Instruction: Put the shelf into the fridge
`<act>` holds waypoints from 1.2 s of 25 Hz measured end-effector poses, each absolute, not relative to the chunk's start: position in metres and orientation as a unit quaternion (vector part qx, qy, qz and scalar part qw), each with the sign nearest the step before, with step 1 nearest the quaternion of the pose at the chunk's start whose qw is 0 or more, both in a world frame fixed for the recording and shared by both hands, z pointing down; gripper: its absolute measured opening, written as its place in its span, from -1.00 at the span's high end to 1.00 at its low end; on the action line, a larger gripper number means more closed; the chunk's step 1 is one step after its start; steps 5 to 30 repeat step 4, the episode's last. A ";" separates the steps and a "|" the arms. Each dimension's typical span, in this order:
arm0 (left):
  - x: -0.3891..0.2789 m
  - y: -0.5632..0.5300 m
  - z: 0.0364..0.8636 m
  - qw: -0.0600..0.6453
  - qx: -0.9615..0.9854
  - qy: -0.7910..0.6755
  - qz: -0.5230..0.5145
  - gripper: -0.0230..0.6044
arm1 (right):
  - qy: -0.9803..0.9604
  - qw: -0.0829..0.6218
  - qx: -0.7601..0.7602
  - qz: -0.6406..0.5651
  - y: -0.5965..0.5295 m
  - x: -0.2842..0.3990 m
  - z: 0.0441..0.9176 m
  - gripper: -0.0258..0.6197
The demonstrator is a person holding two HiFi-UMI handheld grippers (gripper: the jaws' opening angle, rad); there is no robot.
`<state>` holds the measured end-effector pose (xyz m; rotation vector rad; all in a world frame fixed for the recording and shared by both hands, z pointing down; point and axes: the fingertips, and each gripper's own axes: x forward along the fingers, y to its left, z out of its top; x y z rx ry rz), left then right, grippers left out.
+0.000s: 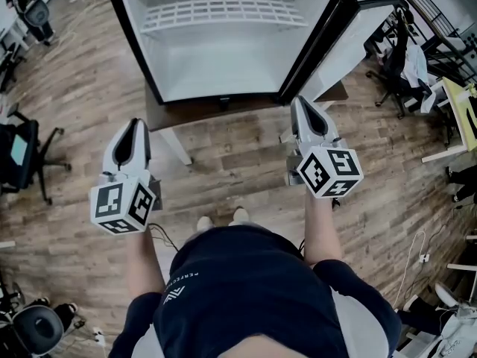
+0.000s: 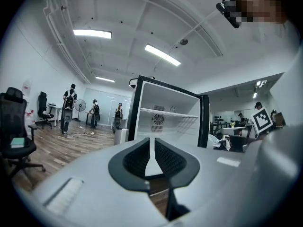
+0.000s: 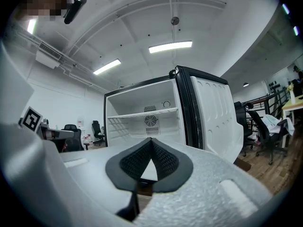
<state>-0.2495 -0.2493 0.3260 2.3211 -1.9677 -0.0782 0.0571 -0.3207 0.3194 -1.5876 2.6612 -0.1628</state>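
Already the shelf [image 1: 223, 12] is lying crosswise high in the open fridge [image 1: 223, 69], dead ahead of the left claw [image 1: 136, 123] and the nearer right claw [image 1: 301, 102], both closed and empty.

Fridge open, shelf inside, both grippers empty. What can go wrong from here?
1. The door stands open close by the right gripper; an outward swing could knock it.
2. The shelf looks level, but its seating can't be checked from here; a bump might drop it.
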 end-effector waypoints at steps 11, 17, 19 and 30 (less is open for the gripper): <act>-0.243 -0.252 0.324 0.052 0.762 -0.645 -0.030 0.81 | 0.860 0.016 -0.508 -0.055 -0.321 0.055 0.320 0.92; -0.243 -0.252 0.324 0.052 0.762 -0.645 -0.030 0.81 | 0.860 0.016 -0.508 -0.055 -0.321 0.055 0.320 0.92; -0.243 -0.252 0.324 0.052 0.762 -0.645 -0.030 0.81 | 0.860 0.016 -0.508 -0.055 -0.321 0.055 0.320 0.92; -0.243 -0.252 0.324 0.052 0.762 -0.645 -0.030 0.81 | 0.860 0.016 -0.508 -0.055 -0.321 0.055 0.320 0.92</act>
